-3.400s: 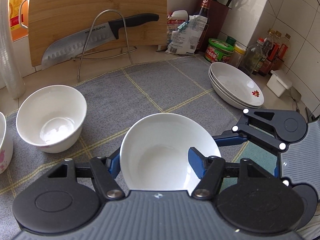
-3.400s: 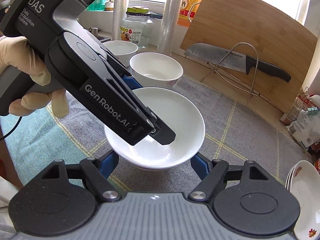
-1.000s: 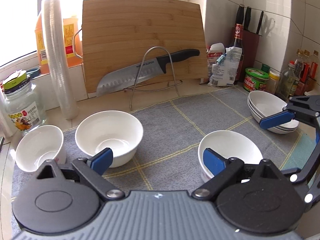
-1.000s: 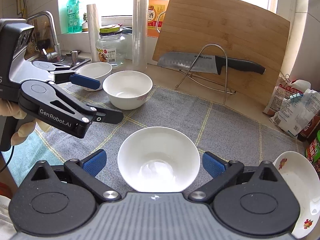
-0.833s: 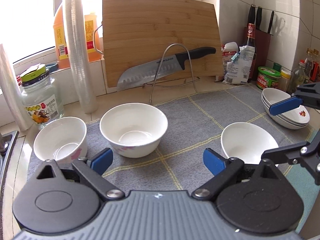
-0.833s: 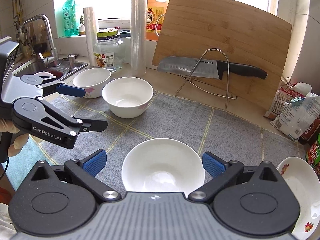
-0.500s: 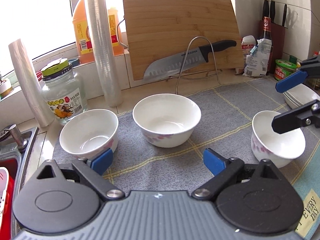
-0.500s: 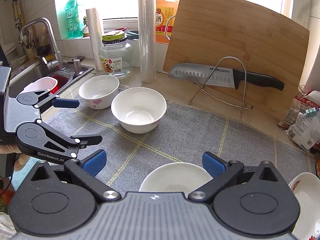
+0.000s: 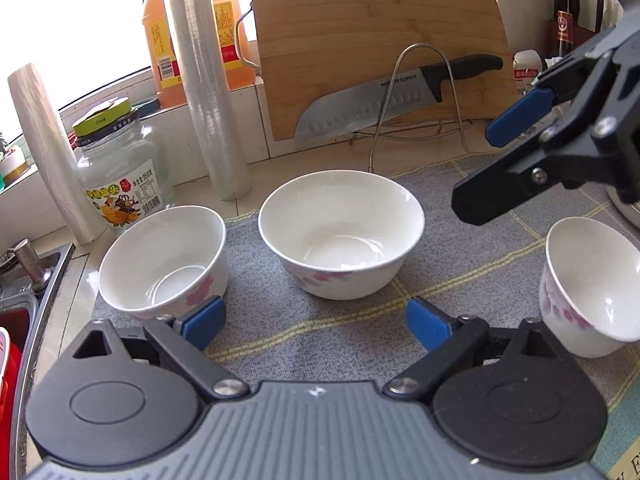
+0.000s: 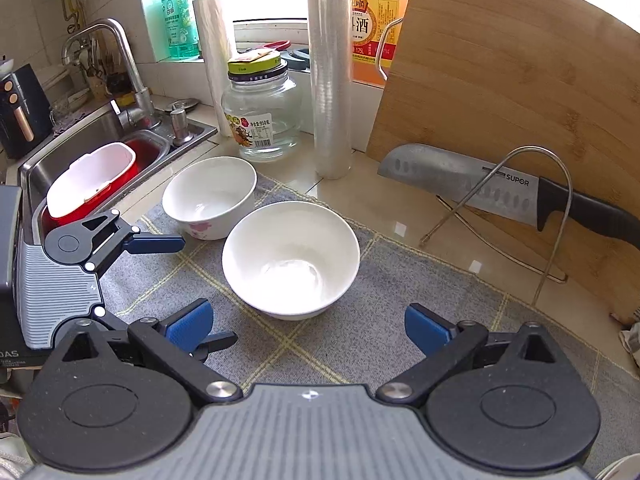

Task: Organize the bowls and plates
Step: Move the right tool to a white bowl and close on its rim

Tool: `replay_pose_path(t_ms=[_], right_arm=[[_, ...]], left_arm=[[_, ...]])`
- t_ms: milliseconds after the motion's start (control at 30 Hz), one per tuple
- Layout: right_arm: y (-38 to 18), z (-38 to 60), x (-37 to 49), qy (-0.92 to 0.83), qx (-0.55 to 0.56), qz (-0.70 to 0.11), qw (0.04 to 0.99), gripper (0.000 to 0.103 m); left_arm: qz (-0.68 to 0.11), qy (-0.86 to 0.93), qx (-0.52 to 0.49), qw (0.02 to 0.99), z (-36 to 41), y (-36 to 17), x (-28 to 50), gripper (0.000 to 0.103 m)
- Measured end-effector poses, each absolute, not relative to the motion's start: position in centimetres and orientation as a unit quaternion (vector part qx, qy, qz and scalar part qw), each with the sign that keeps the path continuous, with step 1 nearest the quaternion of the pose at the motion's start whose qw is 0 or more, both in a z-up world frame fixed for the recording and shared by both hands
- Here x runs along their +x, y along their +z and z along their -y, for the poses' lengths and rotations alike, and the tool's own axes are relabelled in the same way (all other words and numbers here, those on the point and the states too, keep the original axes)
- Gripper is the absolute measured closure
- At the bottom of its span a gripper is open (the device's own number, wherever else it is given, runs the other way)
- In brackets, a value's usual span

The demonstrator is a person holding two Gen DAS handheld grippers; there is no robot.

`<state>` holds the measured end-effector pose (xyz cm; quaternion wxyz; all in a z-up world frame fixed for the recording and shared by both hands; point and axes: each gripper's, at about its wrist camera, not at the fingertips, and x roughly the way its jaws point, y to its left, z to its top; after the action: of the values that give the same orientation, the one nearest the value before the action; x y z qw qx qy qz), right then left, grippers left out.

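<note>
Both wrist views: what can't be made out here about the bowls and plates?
- Right bowl: cut by the left wrist view's edge; absent from the right wrist view.
- Plate stack: only a rim sliver at the right wrist view's corner.
- Left bowl: base hidden behind the left gripper.

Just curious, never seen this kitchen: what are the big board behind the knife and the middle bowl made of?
The board looks like bamboo or wood: tan, matte, with glued strip lines. The middle bowl looks like glazed ceramic or porcelain: glossy white with window glints inside.
</note>
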<state>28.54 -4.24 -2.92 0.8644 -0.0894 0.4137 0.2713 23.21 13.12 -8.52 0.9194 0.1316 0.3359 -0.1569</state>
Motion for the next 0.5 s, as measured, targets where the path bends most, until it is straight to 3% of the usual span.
replay_pose_path(t_ms=[500], right_arm=[[-5.8, 2.5, 34.9, 0.31, -0.086, -0.455, 0.83, 0.001]], left_arm=[[-0.34, -0.158, 0.147, 0.915, -11.7, -9.8, 26.0, 0.006]])
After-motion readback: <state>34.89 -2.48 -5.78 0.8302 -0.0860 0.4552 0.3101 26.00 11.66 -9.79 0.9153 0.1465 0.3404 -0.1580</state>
